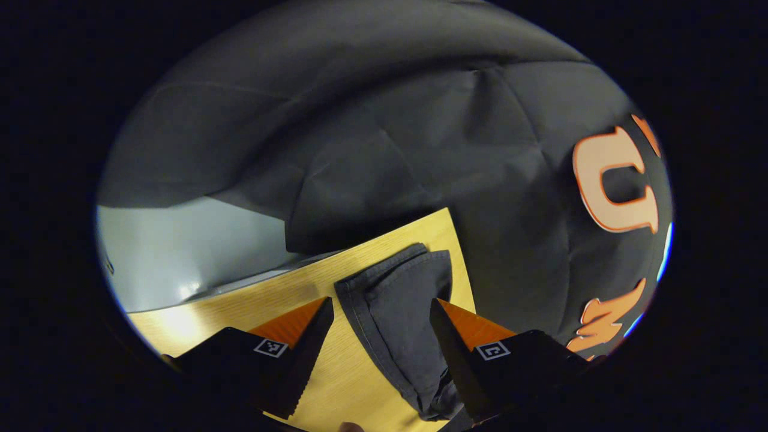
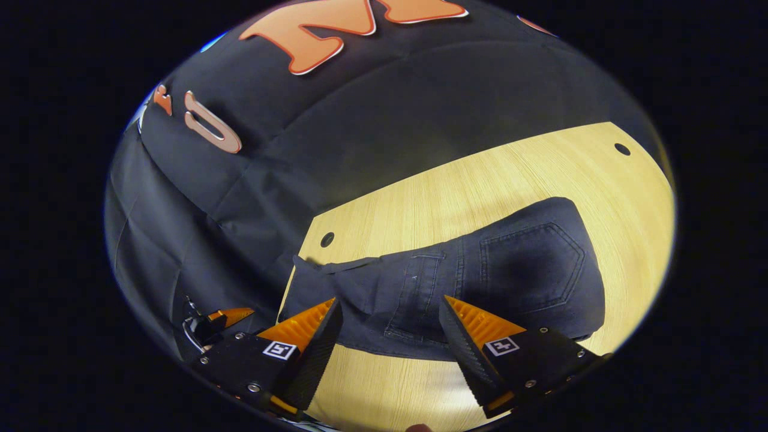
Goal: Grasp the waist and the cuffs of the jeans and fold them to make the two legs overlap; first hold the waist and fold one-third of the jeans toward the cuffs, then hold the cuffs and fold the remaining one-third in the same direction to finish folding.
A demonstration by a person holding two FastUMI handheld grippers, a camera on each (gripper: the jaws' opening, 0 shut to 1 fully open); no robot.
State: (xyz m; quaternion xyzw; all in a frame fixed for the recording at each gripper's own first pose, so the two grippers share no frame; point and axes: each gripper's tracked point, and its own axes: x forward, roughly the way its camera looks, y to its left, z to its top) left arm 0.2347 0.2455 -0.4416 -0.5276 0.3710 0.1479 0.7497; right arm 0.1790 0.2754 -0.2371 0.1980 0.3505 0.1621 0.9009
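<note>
Both claws stand spread, gripping nothing: the left claw over the cuffs and the right claw over the waist of the dark denim jeans, flat on the pale wooden worktop. Legs seemingly overlap; next, pinch the waistband for the first third-fold.

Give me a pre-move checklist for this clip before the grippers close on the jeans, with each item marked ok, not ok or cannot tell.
1. Left gripper open: ok, fingers spread wide.
2. Right gripper open: ok, fingers spread wide.
3. Left gripper lined up on a leg end: ok, the cuffs lie between and ahead of its fingers, not yet gripped.
4. Right gripper lined up on the waist: ok, the waistband by the back pocket sits between its fingers, not gripped.
5. Jeans lying on the wooden table: ok.
6. Both legs already overlapping: cannot tell from either view.
</note>
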